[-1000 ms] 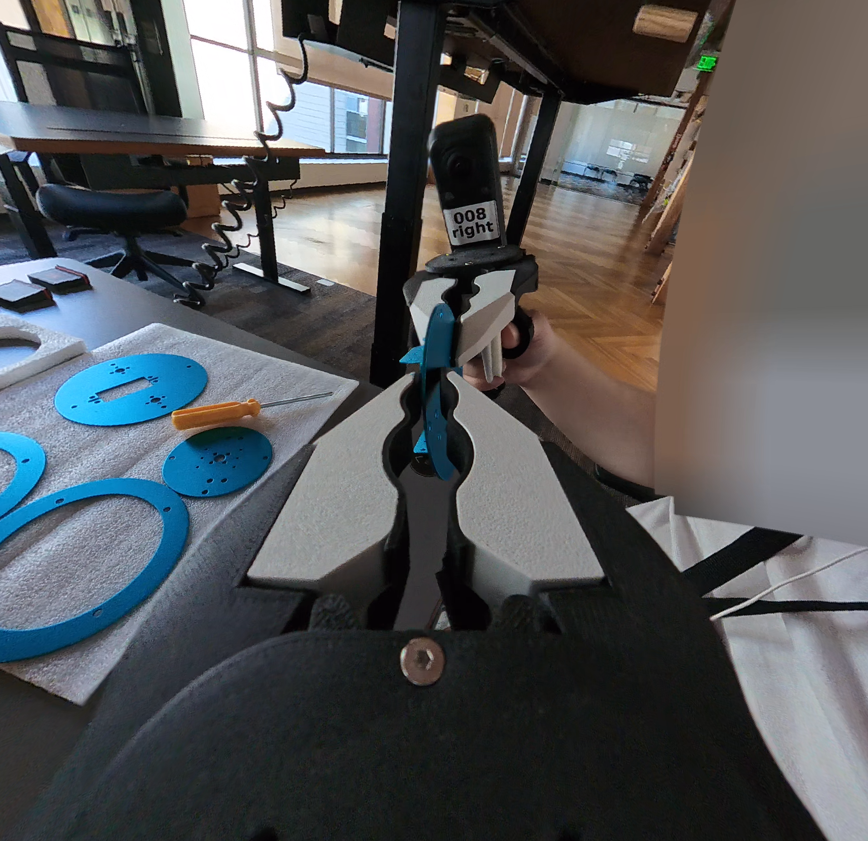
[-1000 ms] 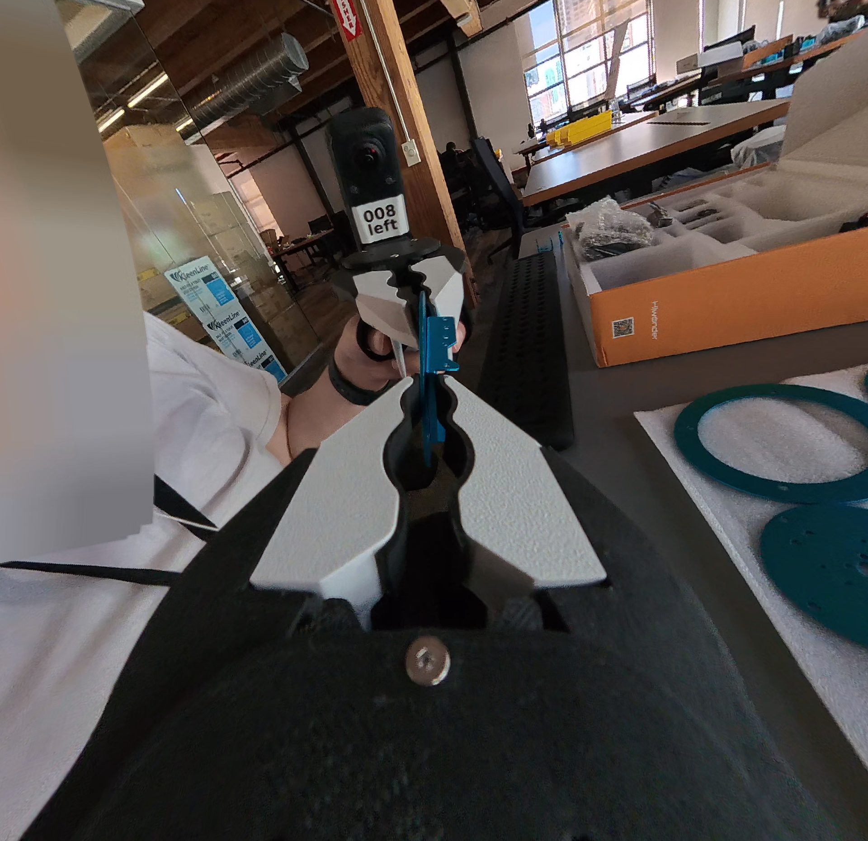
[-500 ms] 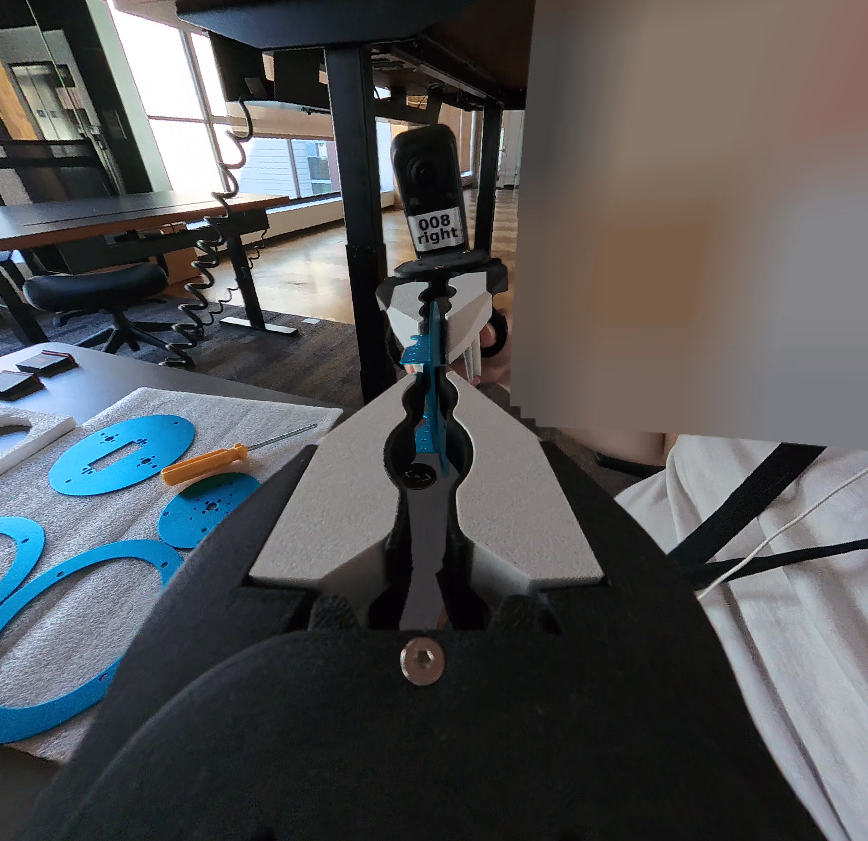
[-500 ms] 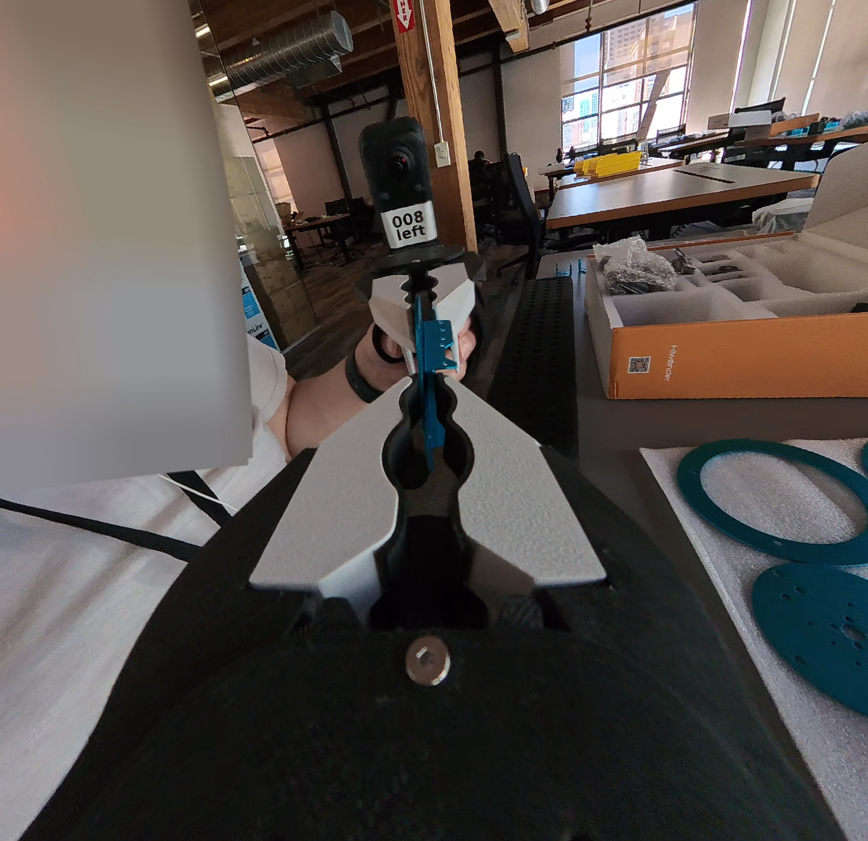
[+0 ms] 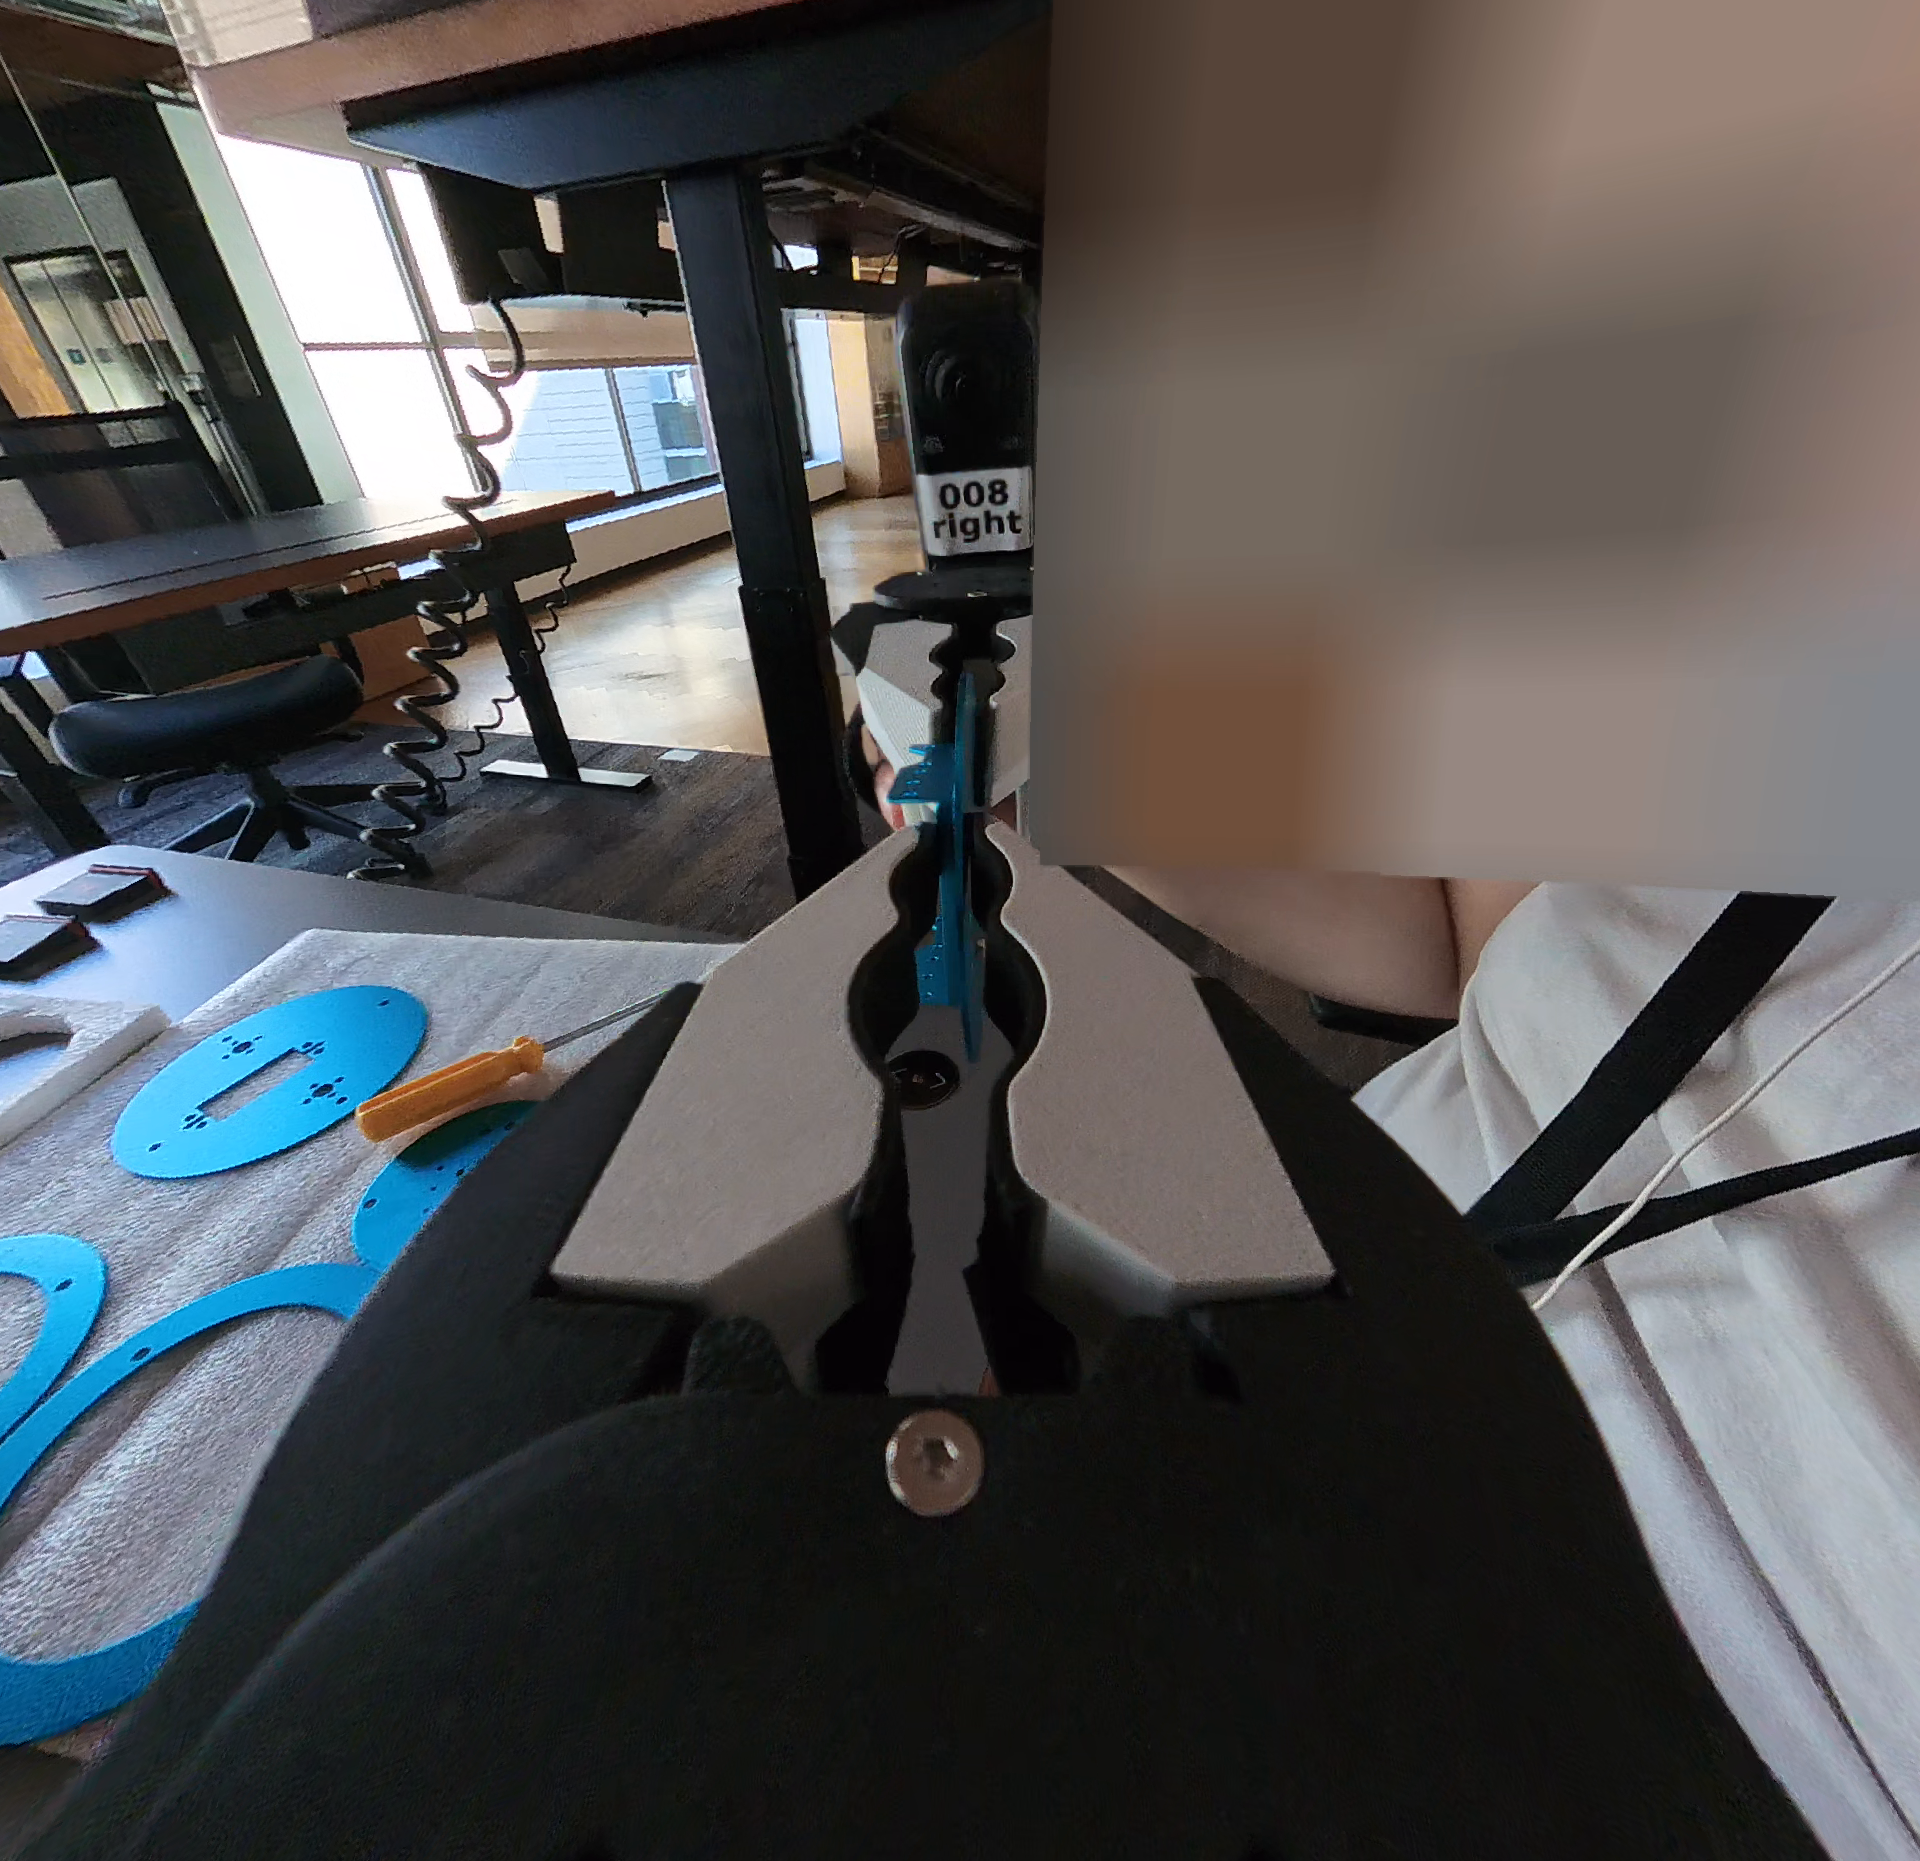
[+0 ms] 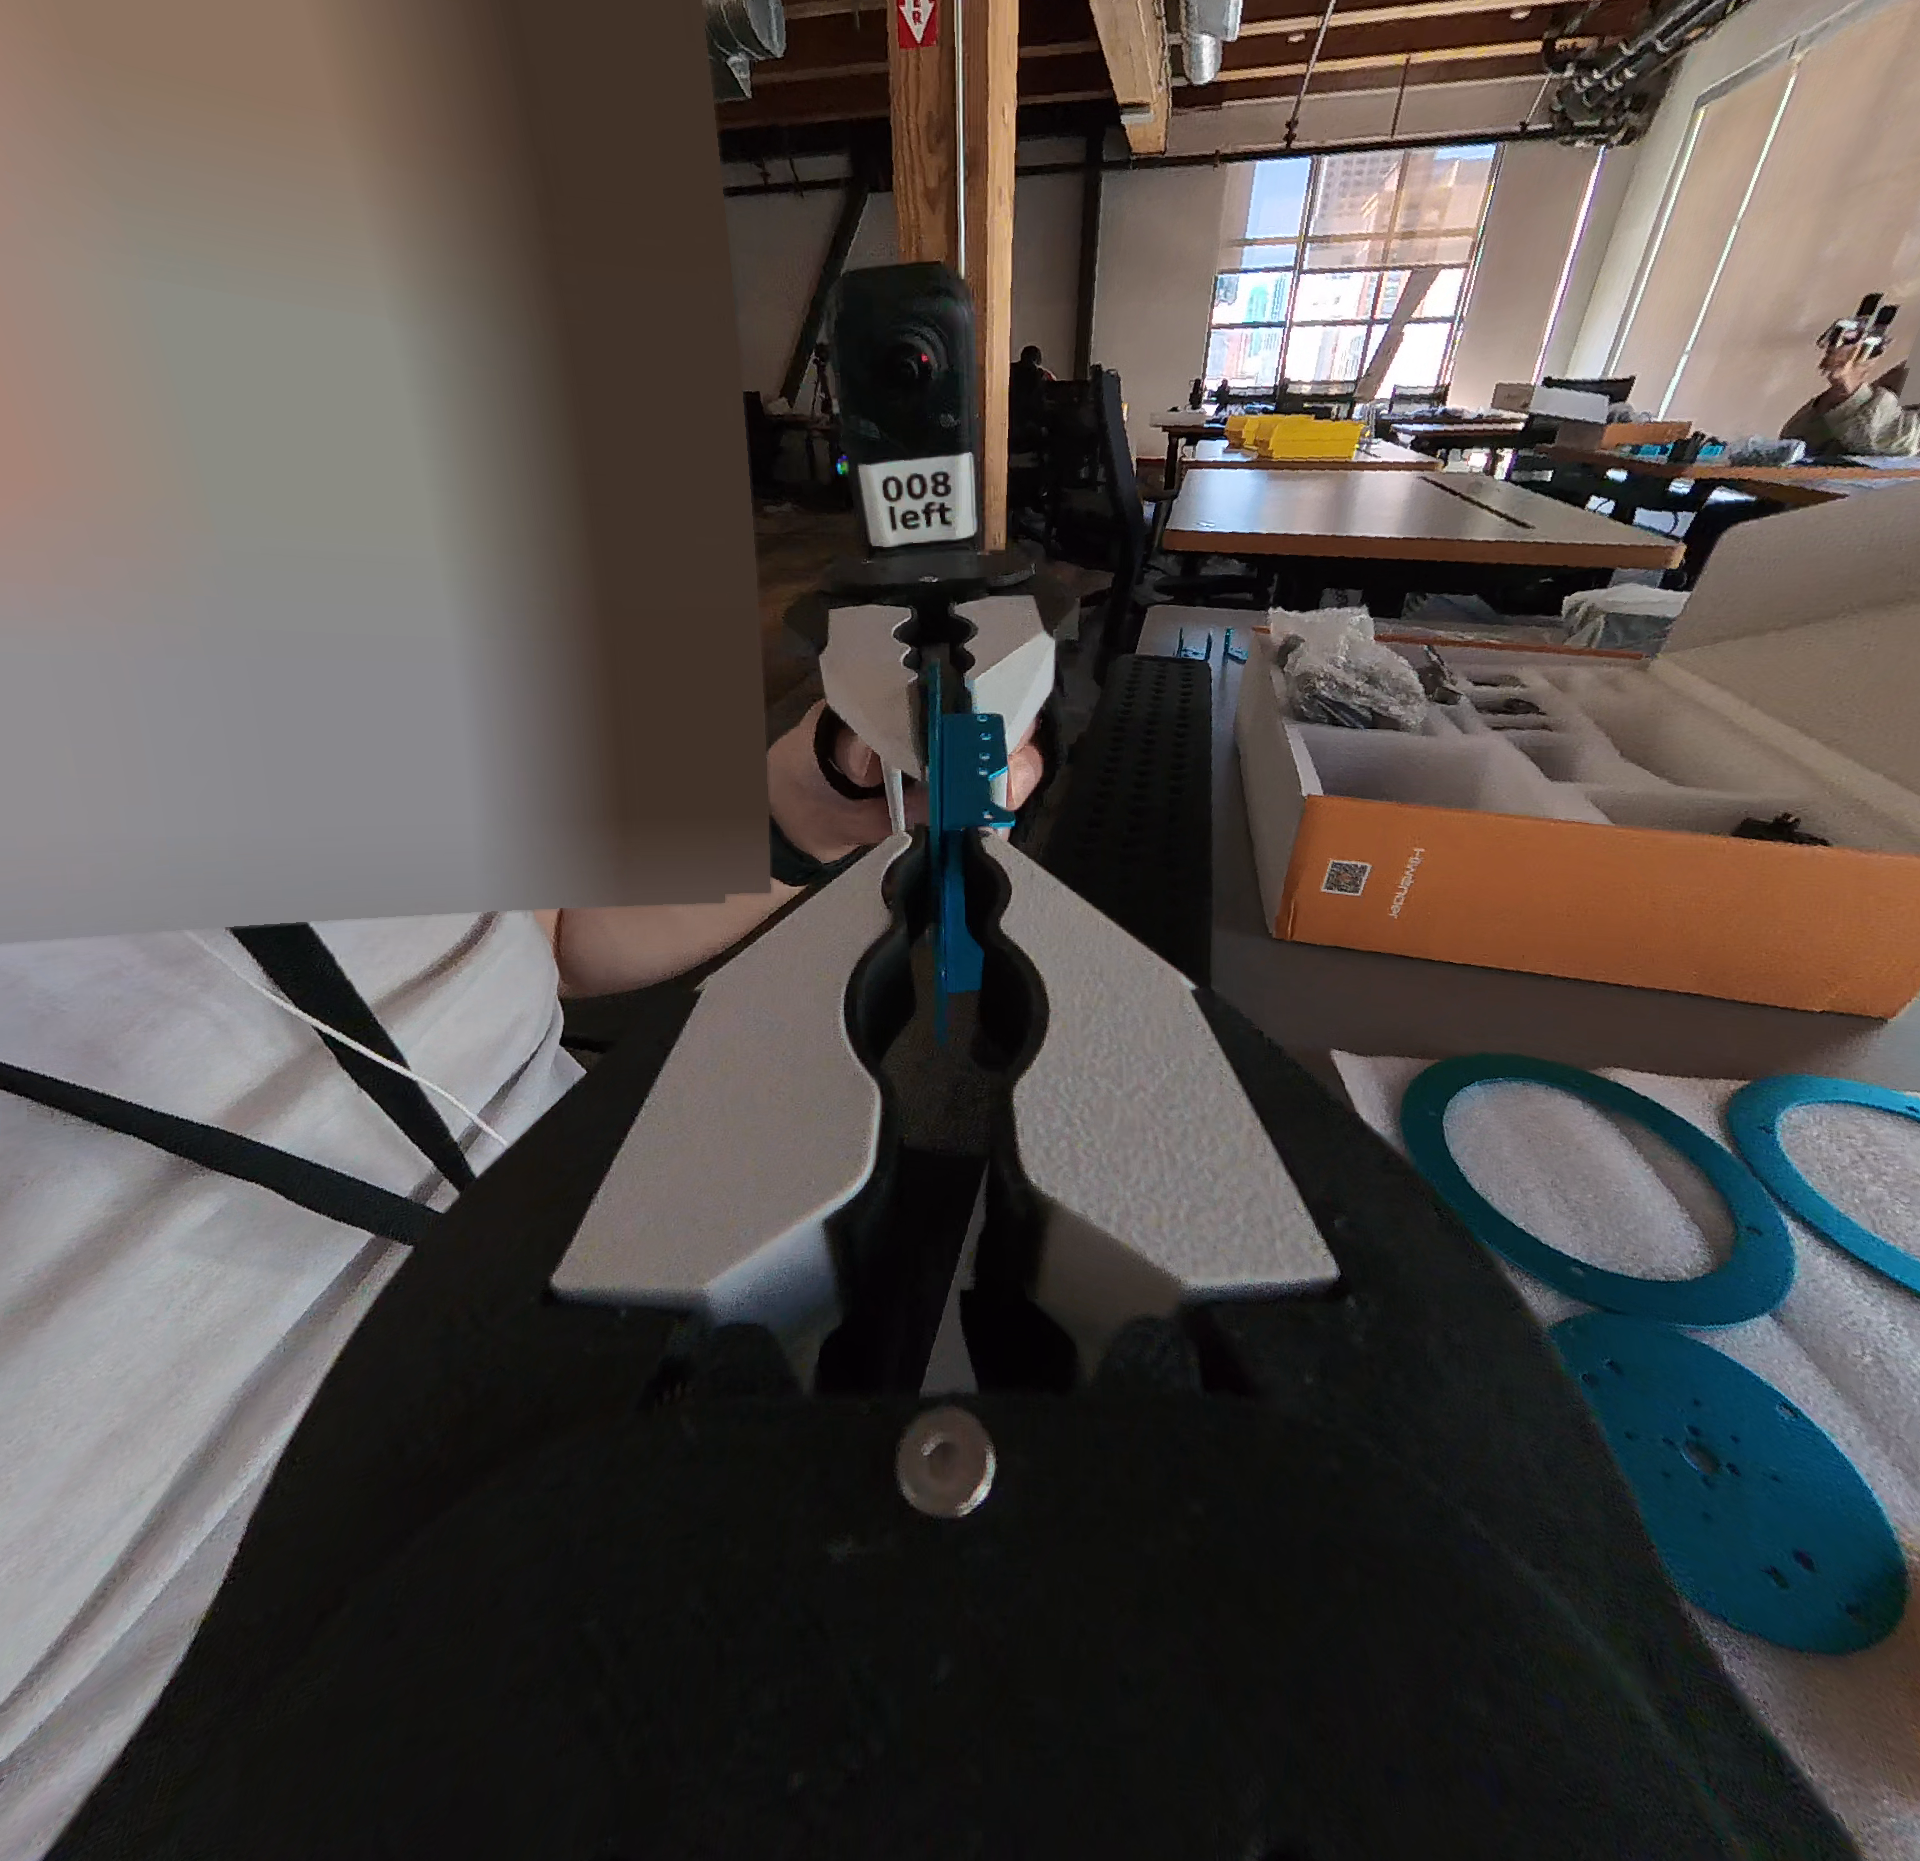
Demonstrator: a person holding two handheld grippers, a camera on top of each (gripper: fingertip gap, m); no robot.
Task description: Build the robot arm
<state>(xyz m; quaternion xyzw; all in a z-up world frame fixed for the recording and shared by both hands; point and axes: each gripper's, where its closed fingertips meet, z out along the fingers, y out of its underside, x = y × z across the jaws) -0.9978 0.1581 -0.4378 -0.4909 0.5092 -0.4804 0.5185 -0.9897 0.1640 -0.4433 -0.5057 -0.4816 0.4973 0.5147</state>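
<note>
Both grippers face each other, tip to tip, in front of a person in a white shirt. My left gripper [image 5: 951, 847] is shut on one end of a small blue metal bracket [image 5: 943, 944]. My right gripper [image 6: 943, 853] is shut on the other end of the same bracket [image 6: 975, 772]. The bracket is a thin strip seen edge-on, with a perforated flange sticking out sideways between the two pairs of tips. It is held in the air above the table's near edge. The right gripper also shows in the left wrist view [image 5: 961, 699], and the left gripper in the right wrist view [image 6: 935, 673].
A white foam sheet [image 5: 135, 1261] holds blue rings [image 6: 1590, 1198], blue round plates [image 5: 272, 1079] and a yellow-handled screwdriver [image 5: 449, 1089]. An open orange box [image 6: 1590, 907] with foam compartments and a black perforated mat [image 6: 1132, 793] lie farther back. The person's torso [image 5: 1704, 1292] is close. My two grippers' fingertips are within a few centimetres of each other.
Both grippers have swung with the bracket closer to the person's chest and a little higher. Both stay shut on the bracket.
</note>
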